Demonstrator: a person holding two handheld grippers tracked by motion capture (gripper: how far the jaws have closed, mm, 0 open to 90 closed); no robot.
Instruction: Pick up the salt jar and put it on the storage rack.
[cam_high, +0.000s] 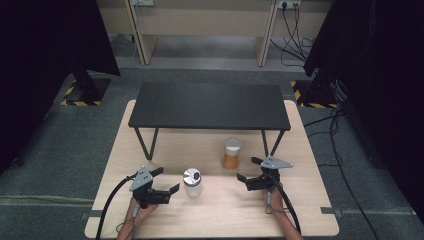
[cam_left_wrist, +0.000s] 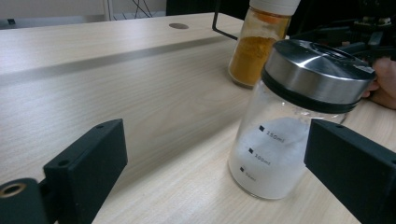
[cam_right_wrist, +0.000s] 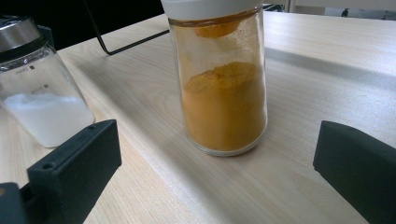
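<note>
Nothing is grasped yet; both pickups are still ahead of me. My left claw (cam_high: 167, 180) hovers low over the counter (cam_high: 225, 215), jaws spread wide, just beside the steel-lidded jar (cam_high: 192, 182) of white powder. My right claw (cam_high: 248, 169) is likewise spread, aimed at the orange spice jar (cam_high: 231, 153) slightly farther on, which stands before the black shelf (cam_high: 210, 106).
</note>
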